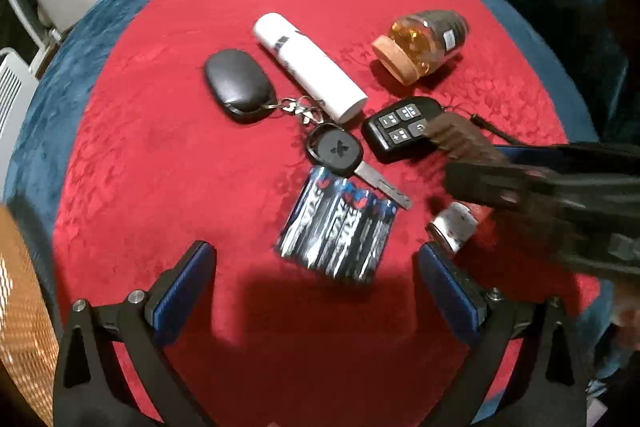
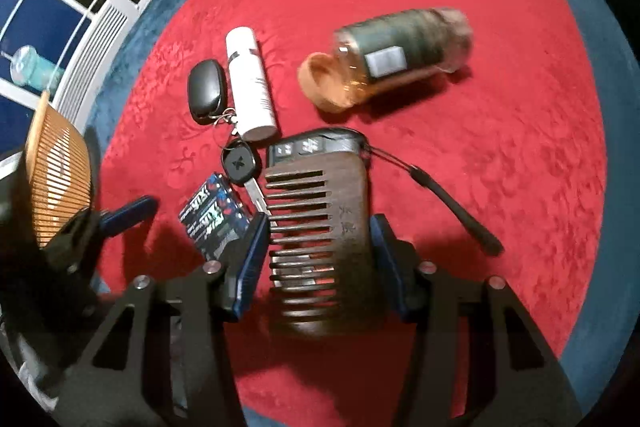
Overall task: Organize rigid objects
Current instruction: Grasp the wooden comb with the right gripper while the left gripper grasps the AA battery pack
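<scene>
My right gripper [image 2: 320, 227] is shut on a dark wooden comb [image 2: 320, 239] and holds it above the red cloth [image 2: 480, 155]; the comb also shows in the left wrist view [image 1: 460, 139]. My left gripper [image 1: 316, 259] is open and empty, just short of a pack of batteries [image 1: 340, 223]. On the cloth lie a car key with a black fob [image 1: 240, 85], a white tube [image 1: 308, 67], a black remote [image 1: 400, 129], an amber bottle on its side [image 1: 424, 41] and a small silver object [image 1: 454, 227].
A woven orange basket [image 2: 56, 171] stands at the left edge of the table. A blue cloth [image 1: 120, 7] borders the red one. A white heater [image 2: 96, 47] and a window are beyond the left side.
</scene>
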The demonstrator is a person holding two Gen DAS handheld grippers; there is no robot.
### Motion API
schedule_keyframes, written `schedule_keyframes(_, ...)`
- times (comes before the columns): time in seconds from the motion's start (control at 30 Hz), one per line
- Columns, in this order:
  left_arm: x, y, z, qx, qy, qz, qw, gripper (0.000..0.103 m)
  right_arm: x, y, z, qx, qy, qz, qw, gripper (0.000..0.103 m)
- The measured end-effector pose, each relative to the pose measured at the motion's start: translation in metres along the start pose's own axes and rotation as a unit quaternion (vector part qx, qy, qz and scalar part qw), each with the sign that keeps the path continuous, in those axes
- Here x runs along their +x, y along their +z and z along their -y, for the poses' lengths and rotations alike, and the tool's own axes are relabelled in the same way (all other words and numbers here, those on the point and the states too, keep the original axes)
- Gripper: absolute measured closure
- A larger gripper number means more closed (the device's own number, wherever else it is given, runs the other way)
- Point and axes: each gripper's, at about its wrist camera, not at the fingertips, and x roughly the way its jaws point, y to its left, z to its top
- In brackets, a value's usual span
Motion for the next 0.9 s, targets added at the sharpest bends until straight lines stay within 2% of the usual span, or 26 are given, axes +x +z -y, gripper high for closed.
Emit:
schedule_keyframes(0.03,0.003,0.004,0.003,0.009,0.009,0.000,0.9999,0.003,-0.003,-0.003,0.005,0.006,0.004,0.001,1.000,0.051)
schedule_keyframes(0.07,0.004,0.006,0.005,0.013,0.014,0.002,0.9998,0.010,-0.004,-0.003,0.007,0.009,0.007,0.002,1.000,0.052)
schedule_keyframes(0.1,0.004,0.008,0.007,0.016,0.017,0.003,0.9997,0.025,-0.008,-0.006,0.006,0.013,0.007,0.002,1.000,0.053)
schedule_keyframes(0.13,0.003,0.010,0.007,0.016,0.016,0.005,0.9997,0.034,-0.010,-0.009,0.009,0.015,0.008,0.002,1.000,0.053)
schedule_keyframes(0.17,-0.001,0.010,0.006,0.008,0.016,0.009,0.9998,0.047,-0.012,-0.007,0.007,0.016,0.009,0.002,1.000,0.054)
schedule_keyframes(0.37,-0.015,-0.009,-0.020,-0.054,0.017,0.000,0.9984,0.048,-0.012,-0.019,-0.008,-0.001,0.010,-0.003,1.000,0.055)
schedule_keyframes(0.47,-0.024,-0.025,-0.030,-0.076,0.018,0.006,0.9970,0.048,-0.008,-0.025,-0.016,-0.019,-0.013,0.001,1.000,0.054)
schedule_keyframes(0.53,-0.025,-0.031,-0.032,-0.076,0.019,0.012,0.9969,0.048,-0.005,-0.028,-0.024,-0.034,-0.044,0.009,0.998,0.052)
schedule_keyframes(0.6,-0.024,-0.034,-0.032,-0.078,0.018,0.020,0.9966,0.047,-0.003,-0.034,-0.025,-0.036,-0.055,0.010,0.998,0.043)
schedule_keyframes(0.63,-0.025,-0.037,-0.032,-0.079,0.017,0.024,0.9964,0.047,0.000,-0.036,-0.024,-0.032,-0.049,0.008,0.998,0.031)
schedule_keyframes(0.67,-0.025,-0.039,-0.032,-0.080,0.018,0.027,0.9963,0.047,0.004,-0.037,-0.025,-0.030,-0.046,0.007,0.998,0.025)
schedule_keyframes(0.73,-0.023,-0.041,-0.032,-0.076,0.018,0.030,0.9965,0.046,0.014,-0.040,-0.028,-0.033,-0.053,0.008,0.998,0.025)
schedule_keyframes(0.8,-0.022,-0.045,-0.032,-0.072,0.014,0.033,0.9968,0.047,0.020,-0.045,-0.031,-0.040,-0.077,0.015,0.996,0.038)
schedule_keyframes(0.83,-0.022,-0.046,-0.037,-0.071,0.012,0.034,0.9968,0.047,0.020,-0.046,-0.033,-0.045,-0.094,0.023,0.994,0.051)
schedule_keyframes(0.9,-0.023,-0.050,-0.043,-0.077,0.004,0.039,0.9963,0.048,0.013,-0.048,-0.033,-0.044,-0.084,0.027,0.995,0.051)
